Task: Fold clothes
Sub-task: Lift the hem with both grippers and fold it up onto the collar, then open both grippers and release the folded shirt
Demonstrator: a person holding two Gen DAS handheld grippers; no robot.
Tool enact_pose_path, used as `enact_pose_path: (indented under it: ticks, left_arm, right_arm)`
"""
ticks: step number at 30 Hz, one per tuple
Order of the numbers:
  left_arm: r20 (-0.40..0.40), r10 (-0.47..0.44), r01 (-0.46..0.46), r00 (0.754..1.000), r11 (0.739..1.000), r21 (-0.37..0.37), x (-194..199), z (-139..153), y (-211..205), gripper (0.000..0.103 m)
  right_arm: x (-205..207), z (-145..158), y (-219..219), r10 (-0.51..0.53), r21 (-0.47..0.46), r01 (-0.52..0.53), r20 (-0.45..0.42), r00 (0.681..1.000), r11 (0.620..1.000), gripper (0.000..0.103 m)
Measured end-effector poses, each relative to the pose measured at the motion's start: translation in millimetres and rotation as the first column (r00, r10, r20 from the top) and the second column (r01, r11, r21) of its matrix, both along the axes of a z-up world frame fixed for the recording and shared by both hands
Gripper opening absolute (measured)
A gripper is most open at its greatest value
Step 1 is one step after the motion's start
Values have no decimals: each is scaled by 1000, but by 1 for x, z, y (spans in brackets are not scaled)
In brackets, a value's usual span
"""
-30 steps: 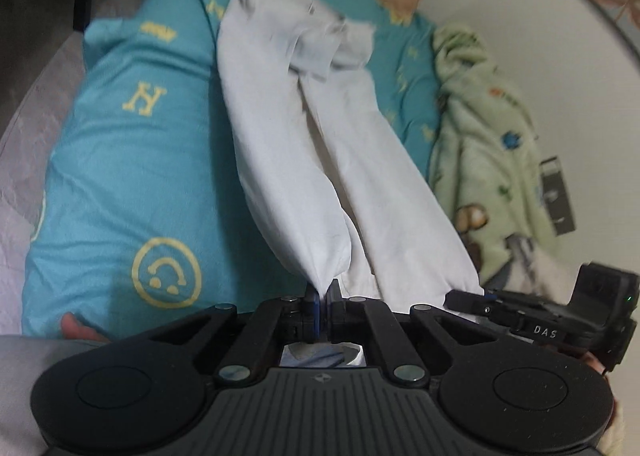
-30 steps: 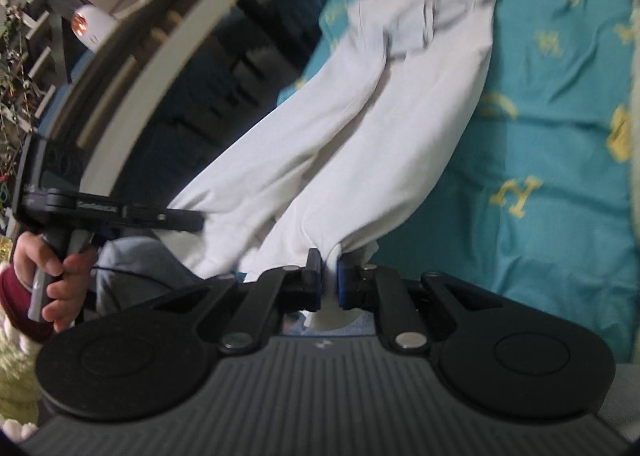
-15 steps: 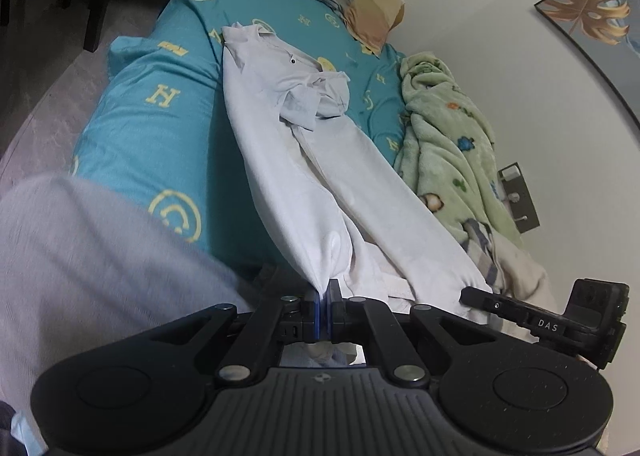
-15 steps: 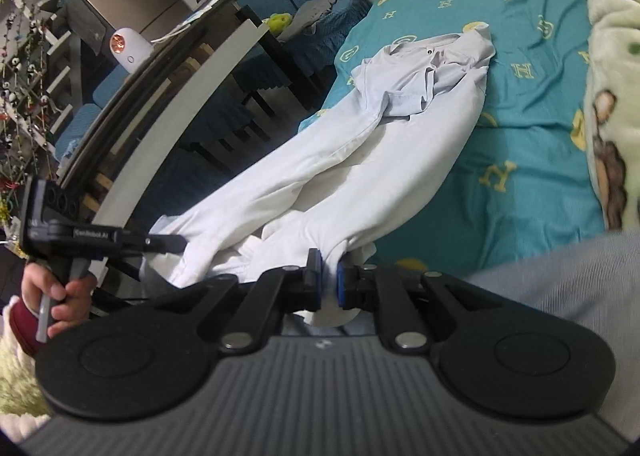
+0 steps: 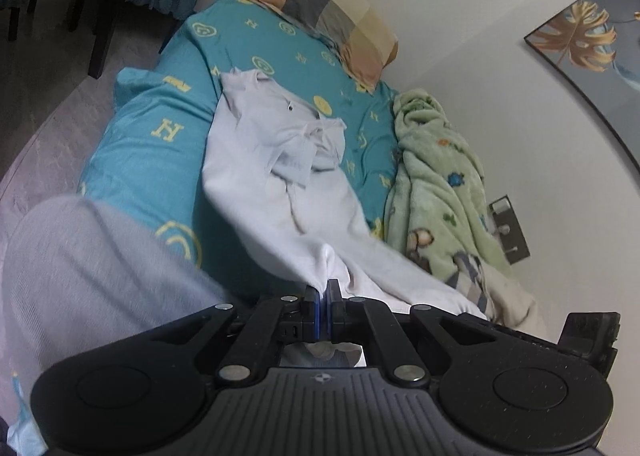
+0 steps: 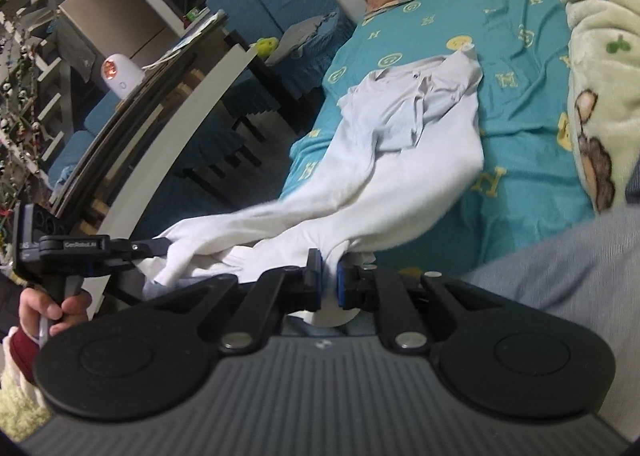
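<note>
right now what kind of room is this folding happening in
Most likely a bedroom at home: a bed under a teal sheet with yellow prints, a checked pillow at its head, and a green fleece blanket bunched along the wall.

A shirt (image 5: 256, 160) lies lengthwise on a bed (image 5: 144, 136), collar end toward the pillow (image 5: 332, 12) at the head. A blanket (image 5: 436, 184) is heaped along the wall side, beside the shirt. Its near hem is lifted off the bed, one corner in each gripper's closed fingers: left gripper (image 5: 323, 298), right gripper (image 6: 328, 280).
</note>
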State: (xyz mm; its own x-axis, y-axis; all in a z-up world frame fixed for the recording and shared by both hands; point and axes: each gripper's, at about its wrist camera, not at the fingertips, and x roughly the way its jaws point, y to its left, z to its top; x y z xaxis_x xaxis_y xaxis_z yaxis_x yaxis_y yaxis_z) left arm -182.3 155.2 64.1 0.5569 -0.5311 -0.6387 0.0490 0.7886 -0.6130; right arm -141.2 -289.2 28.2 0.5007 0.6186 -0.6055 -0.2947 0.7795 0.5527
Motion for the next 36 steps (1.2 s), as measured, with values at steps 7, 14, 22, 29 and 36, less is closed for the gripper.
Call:
enact_pose_path:
  ticks: [7, 14, 22, 29, 36]
  left_arm:
    - [29, 49, -51, 998, 998, 40, 77, -7, -24, 3]
    - [53, 117, -121, 992, 990, 75, 170, -27, -33, 3]
    - [44, 170, -175, 984, 973, 150, 266, -83, -45, 4]
    - [27, 166, -167, 986, 943, 287, 322, -149, -58, 4]
    - [-2, 137, -126, 991, 916, 381, 350, -187, -71, 4]
  right_arm:
    - [64, -5, 1, -65, -23, 65, 0, 998, 998, 10]
    - [143, -19, 3, -123, -28, 124, 15, 992, 992, 11]
    - [233, -75, 14, -161, -54, 161, 3, 987, 985, 11]
    - [289, -146, 19, -156, -81, 151, -55, 986, 985, 11]
    - [322, -180, 18, -123, -90, 116, -79, 989, 989, 11]
